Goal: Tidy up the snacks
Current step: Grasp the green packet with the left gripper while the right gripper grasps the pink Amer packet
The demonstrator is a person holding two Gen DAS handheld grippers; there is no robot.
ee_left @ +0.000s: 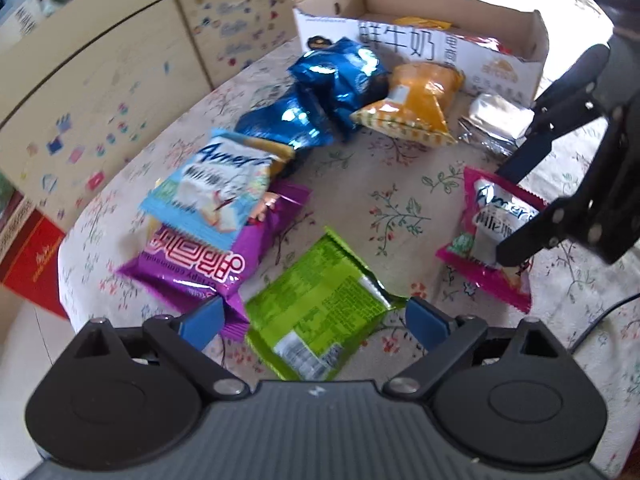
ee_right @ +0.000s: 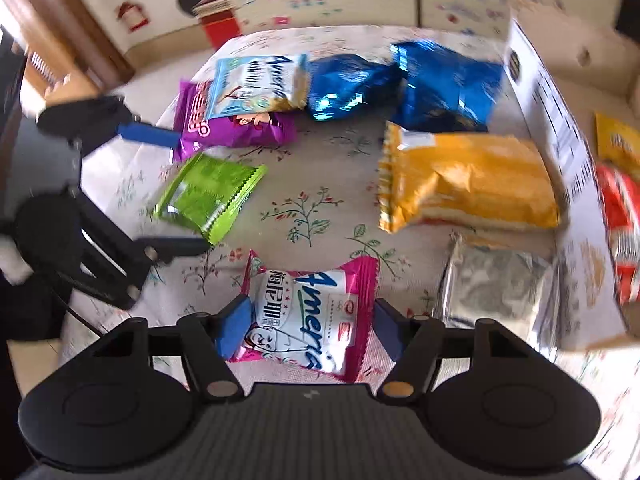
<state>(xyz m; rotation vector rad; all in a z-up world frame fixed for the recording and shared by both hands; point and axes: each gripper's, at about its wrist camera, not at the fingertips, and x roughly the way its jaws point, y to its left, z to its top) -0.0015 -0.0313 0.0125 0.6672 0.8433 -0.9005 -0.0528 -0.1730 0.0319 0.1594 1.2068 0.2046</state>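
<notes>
Snack packets lie on a flowered tablecloth. My left gripper (ee_left: 314, 324) is open and points down at a green packet (ee_left: 316, 312), which lies flat between its blue pads without being pressed. In the right wrist view the left gripper (ee_right: 192, 191) straddles this green packet (ee_right: 208, 196). My right gripper (ee_right: 310, 328) has a pink packet (ee_right: 308, 312) between its fingers, the pads right at its side edges; the packet lies flat and uncrumpled. The left wrist view shows the right gripper (ee_left: 506, 214) over that pink packet (ee_left: 484, 236). A cardboard box (ee_left: 536, 40) stands at the back.
A purple packet (ee_left: 200, 260), a light blue packet (ee_left: 212, 188), two blue foil bags (ee_left: 340, 76), an orange bag (ee_left: 416, 100) and a silver packet (ee_left: 492, 120) lie around. The box wall (ee_right: 560, 128) holds red and yellow packets. A cable (ee_left: 600, 320) runs off the table's right edge.
</notes>
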